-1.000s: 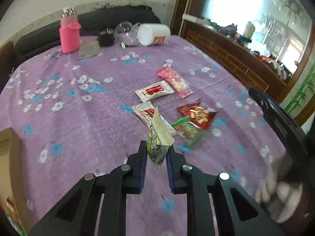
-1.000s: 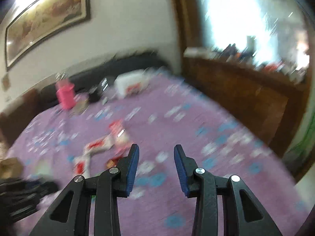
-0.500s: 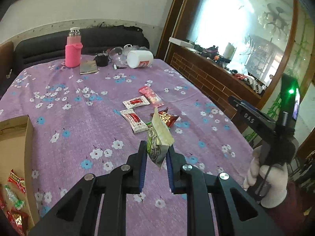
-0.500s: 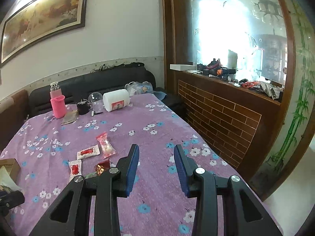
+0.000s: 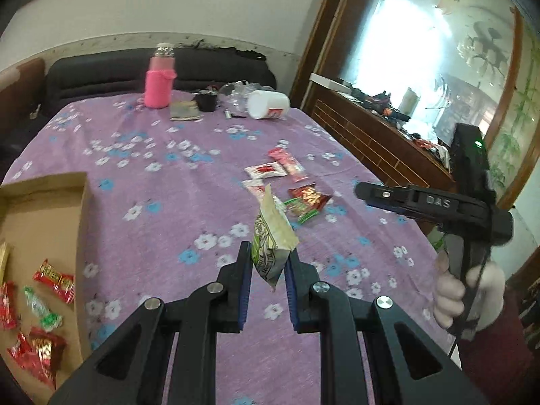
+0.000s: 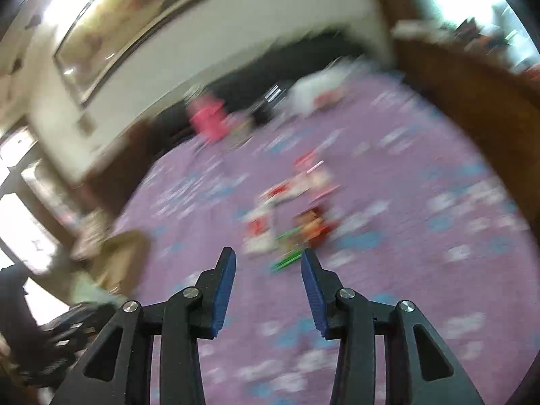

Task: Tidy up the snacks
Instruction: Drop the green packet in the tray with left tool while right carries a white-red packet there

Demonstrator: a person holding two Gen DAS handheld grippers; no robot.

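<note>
My left gripper [image 5: 268,260] is shut on a green-and-white snack packet [image 5: 271,236], held upright above the purple flowered tablecloth [image 5: 162,209]. A cardboard box [image 5: 40,222] at the left holds several red and green snacks [image 5: 50,283]. Loose snacks lie mid-table: a red packet [image 5: 308,197], a white-red packet [image 5: 265,169] and a pink bar [image 5: 288,163]. My right gripper [image 6: 268,265] is open and empty; it shows in the left wrist view [image 5: 422,200] at the right. The right wrist view is blurred, with the snack pile [image 6: 297,216] ahead of it.
At the table's far end stand a pink bottle [image 5: 160,82], a black cup [image 5: 206,101], a white tub [image 5: 268,104] on its side and a small booklet [image 5: 184,111]. A dark sofa [image 5: 101,74] lies behind. A wooden ledge [image 5: 381,135] runs along the right.
My left gripper has swung left with the packet, so more of the cardboard box shows. My right gripper has moved down and left toward the snack pile, blurring its view.
</note>
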